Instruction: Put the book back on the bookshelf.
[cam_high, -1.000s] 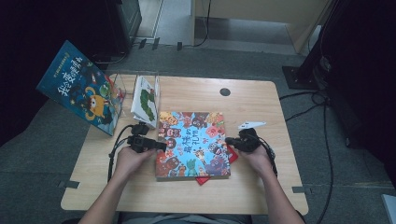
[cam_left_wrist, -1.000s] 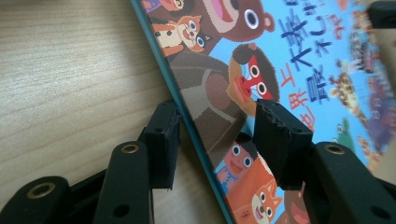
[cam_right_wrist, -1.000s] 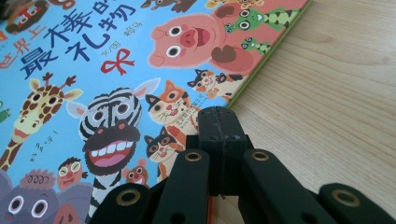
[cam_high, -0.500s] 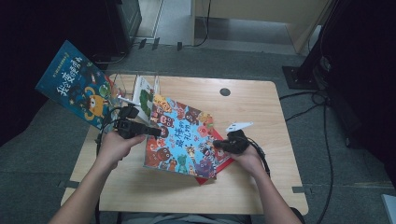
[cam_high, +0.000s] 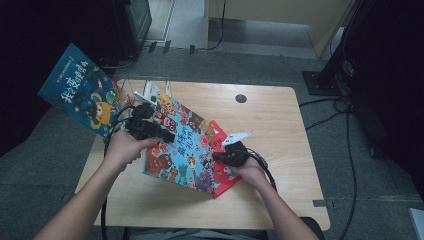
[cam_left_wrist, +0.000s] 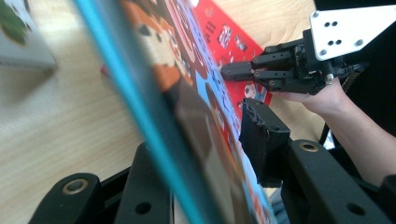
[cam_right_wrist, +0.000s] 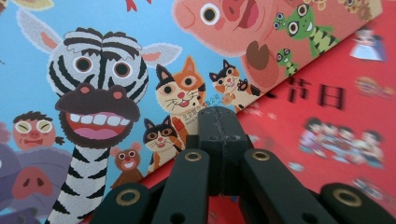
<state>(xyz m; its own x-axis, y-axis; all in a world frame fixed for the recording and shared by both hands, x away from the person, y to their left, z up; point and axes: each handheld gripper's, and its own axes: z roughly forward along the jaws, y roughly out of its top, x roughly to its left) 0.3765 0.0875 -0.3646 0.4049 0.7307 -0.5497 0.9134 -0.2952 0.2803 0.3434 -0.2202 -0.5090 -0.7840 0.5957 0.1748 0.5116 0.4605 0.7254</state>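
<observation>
At the far left, about ten o'clock from the table, a dark blue book leans up beside a clear rack. The rack has a thin white book in it.

Next comes the left gripper. It bites the nine o'clock edge of the animal picture book. Its jaws have just been closing, with the cover between them. In the left gripper view, the book's blue edge runs between the two black jaws. That side of the book is up off the table and tilted. Its three o'clock side lies low on a red book under it.

At three o'clock of the picture book sits the right gripper. Its jaws are squeezed together with nothing between them. In the right gripper view, its tip points just where the blue cover meets the red one. I cannot tell if it touches either book.

I think the step now is picking the top book up off the red one. The job looks like it has only started, because the book is only half lifted.

Next, I think the left hand needs a tight bite so the big book does not slip. Then the book has to come fully off the red one. The closed right gripper could hold the red book down, or push the low edge up. After that, the book may go toward the rack at ten o'clock.
</observation>
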